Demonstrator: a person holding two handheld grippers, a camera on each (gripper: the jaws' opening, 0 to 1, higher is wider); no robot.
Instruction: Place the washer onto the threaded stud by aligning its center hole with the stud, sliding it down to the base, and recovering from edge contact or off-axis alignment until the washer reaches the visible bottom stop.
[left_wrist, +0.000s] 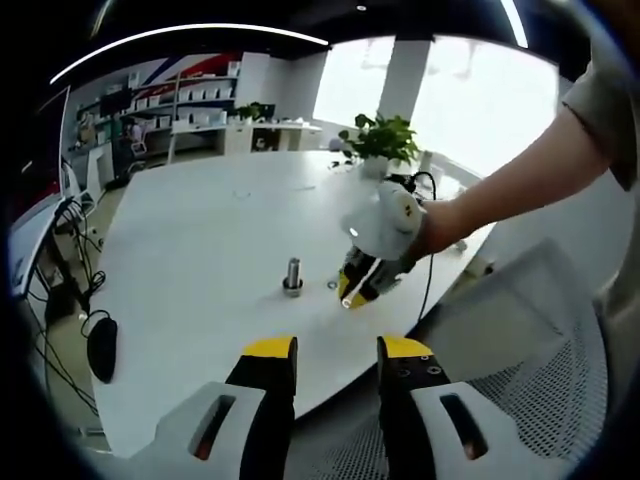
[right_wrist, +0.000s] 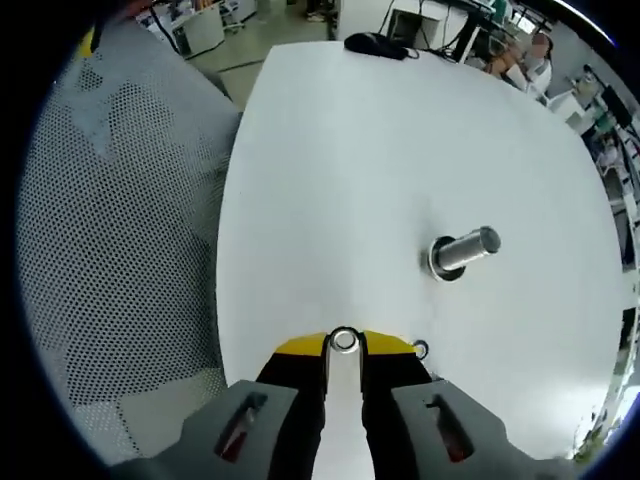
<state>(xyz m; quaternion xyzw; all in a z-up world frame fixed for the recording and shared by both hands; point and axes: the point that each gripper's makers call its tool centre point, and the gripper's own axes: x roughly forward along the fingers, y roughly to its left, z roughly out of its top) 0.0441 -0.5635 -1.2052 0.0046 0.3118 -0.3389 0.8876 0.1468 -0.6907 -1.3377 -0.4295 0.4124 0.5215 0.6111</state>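
Observation:
A short threaded metal stud (left_wrist: 292, 275) stands upright on its round base near the front of the white table (left_wrist: 200, 240). In the right gripper view the stud (right_wrist: 462, 250) lies ahead and to the right of my right gripper (right_wrist: 344, 345), whose yellow tips are shut on a small metal washer (right_wrist: 344, 341) held just above the table (right_wrist: 340, 170). From the left gripper view, the right gripper (left_wrist: 352, 295) hangs low, right of the stud, in a person's hand. My left gripper (left_wrist: 337, 350) is open and holds nothing, back from the table edge.
A second small ring (right_wrist: 420, 349) lies on the table right of the held washer, also seen as a ring (left_wrist: 332, 285) beside the stud. A mesh chair (right_wrist: 110, 250) sits at the table edge. A black mouse (right_wrist: 375, 45), a potted plant (left_wrist: 380, 140) and cables (left_wrist: 70, 290) stand farther off.

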